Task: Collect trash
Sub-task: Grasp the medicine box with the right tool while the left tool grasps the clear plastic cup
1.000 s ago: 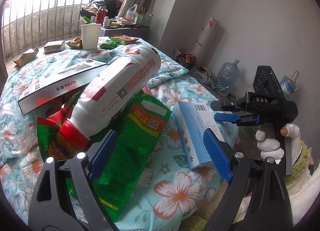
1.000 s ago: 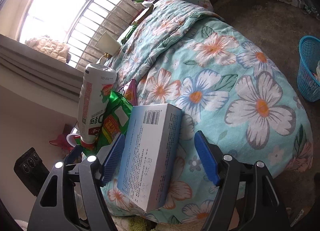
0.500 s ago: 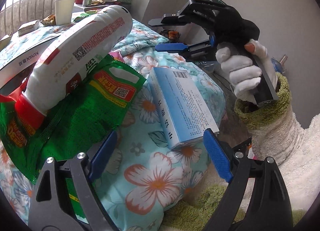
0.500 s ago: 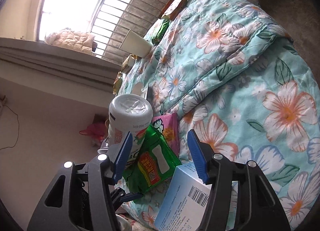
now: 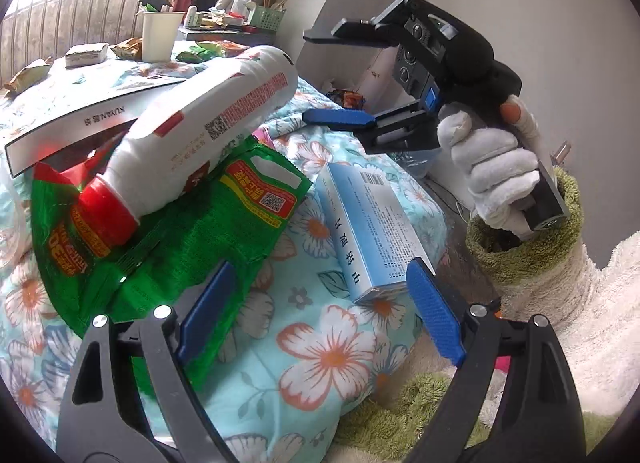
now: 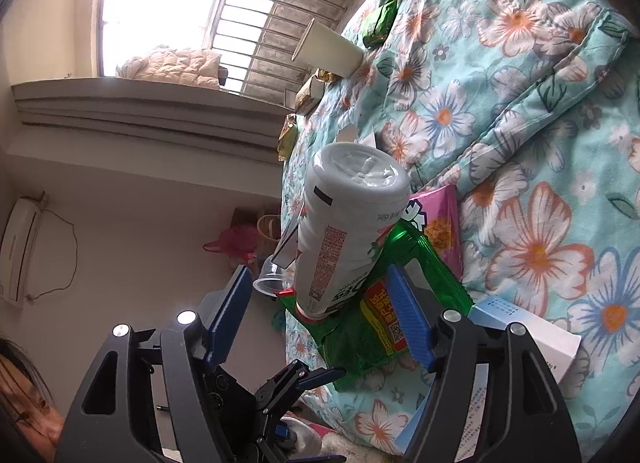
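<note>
On the bed's floral quilt [image 5: 328,347], a white plastic bottle with a red cap [image 5: 192,143] lay tilted across a green foil snack bag [image 5: 192,239]; a light-blue cardboard box [image 5: 368,231] lay just beside the bag. The left gripper [image 5: 320,315] stood spread and empty, its blue pads over the bag's edge and the box end. The right gripper [image 6: 320,319], held in a white-gloved hand [image 5: 492,171], had just been opening; its jaws framed the bottle without pressing it.
</note>
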Demonstrator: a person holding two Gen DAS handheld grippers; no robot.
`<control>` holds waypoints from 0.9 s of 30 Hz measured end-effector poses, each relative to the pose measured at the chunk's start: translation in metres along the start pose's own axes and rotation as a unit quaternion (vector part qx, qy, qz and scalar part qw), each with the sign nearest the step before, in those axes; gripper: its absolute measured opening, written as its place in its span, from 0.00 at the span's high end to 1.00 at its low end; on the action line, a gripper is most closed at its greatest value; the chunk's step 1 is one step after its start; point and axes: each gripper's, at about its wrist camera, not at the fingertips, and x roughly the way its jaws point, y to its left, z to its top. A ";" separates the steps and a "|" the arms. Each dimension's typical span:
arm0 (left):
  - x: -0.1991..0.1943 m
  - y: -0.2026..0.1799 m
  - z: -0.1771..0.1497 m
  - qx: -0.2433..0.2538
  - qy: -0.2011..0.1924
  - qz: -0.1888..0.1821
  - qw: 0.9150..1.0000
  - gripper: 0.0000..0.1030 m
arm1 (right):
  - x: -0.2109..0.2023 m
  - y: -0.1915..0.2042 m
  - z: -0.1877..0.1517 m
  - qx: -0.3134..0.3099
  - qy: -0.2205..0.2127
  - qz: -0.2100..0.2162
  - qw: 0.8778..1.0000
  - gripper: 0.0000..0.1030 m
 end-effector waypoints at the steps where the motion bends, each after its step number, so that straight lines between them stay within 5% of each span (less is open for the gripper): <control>1: -0.008 0.007 0.001 -0.010 -0.011 0.001 1.000 0.19 | 0.007 0.003 -0.001 0.002 0.004 -0.004 1.000 0.32; 5: -0.043 0.041 0.006 -0.050 -0.051 0.029 0.997 0.19 | 0.027 0.007 -0.003 0.020 0.010 -0.016 1.000 0.29; 8: -0.065 0.066 0.012 -0.062 -0.086 0.083 0.991 0.19 | 0.039 0.008 -0.003 0.023 0.010 -0.031 0.999 0.29; 16: -0.121 0.107 0.029 -0.083 -0.183 0.203 0.958 0.19 | 0.033 0.022 -0.020 -0.019 -0.011 -0.074 0.997 0.29; 22: -0.095 0.122 0.030 -0.019 -0.108 0.355 0.929 0.20 | -0.015 0.020 -0.048 -0.051 -0.055 -0.108 0.991 0.29; 27: -0.077 0.142 0.023 -0.033 -0.063 0.367 0.927 0.39 | -0.068 -0.007 -0.070 -0.013 -0.110 -0.167 0.980 0.29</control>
